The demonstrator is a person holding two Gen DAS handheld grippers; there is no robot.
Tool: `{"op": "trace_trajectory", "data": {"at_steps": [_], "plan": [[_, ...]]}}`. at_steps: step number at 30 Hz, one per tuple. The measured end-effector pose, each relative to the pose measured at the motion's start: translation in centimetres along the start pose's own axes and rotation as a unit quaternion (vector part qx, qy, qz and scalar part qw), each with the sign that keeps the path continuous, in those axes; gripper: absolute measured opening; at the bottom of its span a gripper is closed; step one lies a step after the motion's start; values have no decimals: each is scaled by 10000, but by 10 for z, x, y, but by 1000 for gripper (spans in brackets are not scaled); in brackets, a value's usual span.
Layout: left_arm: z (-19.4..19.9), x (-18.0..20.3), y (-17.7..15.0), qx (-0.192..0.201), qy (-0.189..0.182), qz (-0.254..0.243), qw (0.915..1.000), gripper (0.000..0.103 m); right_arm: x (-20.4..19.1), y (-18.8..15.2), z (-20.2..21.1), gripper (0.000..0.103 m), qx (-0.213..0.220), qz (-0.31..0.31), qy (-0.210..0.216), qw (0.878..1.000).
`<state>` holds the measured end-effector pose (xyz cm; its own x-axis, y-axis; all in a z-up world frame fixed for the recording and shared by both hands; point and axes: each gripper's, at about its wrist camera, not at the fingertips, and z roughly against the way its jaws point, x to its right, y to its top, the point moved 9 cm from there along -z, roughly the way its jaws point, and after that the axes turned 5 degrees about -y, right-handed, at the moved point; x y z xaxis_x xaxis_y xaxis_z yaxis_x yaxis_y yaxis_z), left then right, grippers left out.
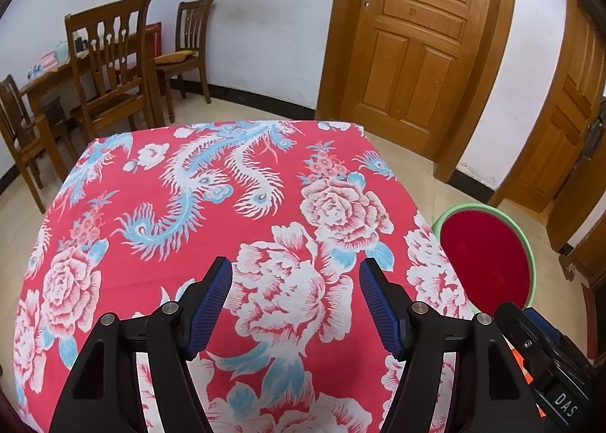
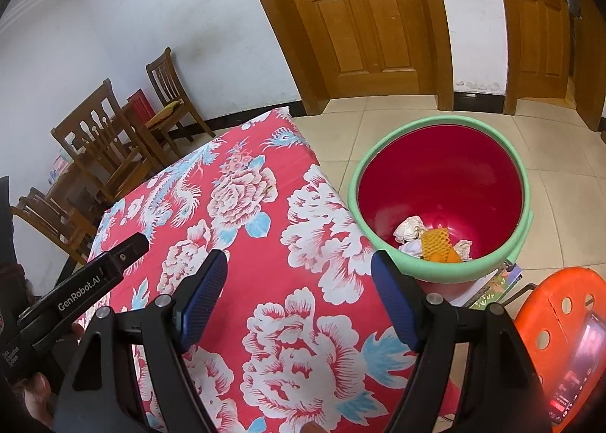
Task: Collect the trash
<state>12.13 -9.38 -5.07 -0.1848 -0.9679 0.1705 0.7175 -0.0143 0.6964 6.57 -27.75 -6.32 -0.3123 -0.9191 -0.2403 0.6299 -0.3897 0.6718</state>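
Hovering over the floral tabletop (image 1: 159,206), both grippers, left (image 1: 295,304) and right (image 2: 299,300), spread wide, holding nothing. Trash (image 2: 431,240) lies in the bin (image 2: 435,274), upper right of the right fingers (image 2: 394,300).

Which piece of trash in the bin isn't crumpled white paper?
The orange foam net in the bin: ribbed mesh, lying between white paper wads.

The trash bin (image 2: 441,202), a round tub with a pale green rim and deep red inside, stood upright on the floor just beside the table's edge. In its bottom lay crumpled white paper balls (image 2: 408,227) touching an orange foam net (image 2: 439,242). From the left wrist view, only the bin's (image 1: 488,262) red interior showed.
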Motion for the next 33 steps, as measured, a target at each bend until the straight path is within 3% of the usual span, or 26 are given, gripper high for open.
{"op": "trace_trajectory", "data": {"at_steps": [33], "plan": [[5,0,3,48,20,-9,10000,71,0,-1,1,78,3,-4,10,10000]]}}
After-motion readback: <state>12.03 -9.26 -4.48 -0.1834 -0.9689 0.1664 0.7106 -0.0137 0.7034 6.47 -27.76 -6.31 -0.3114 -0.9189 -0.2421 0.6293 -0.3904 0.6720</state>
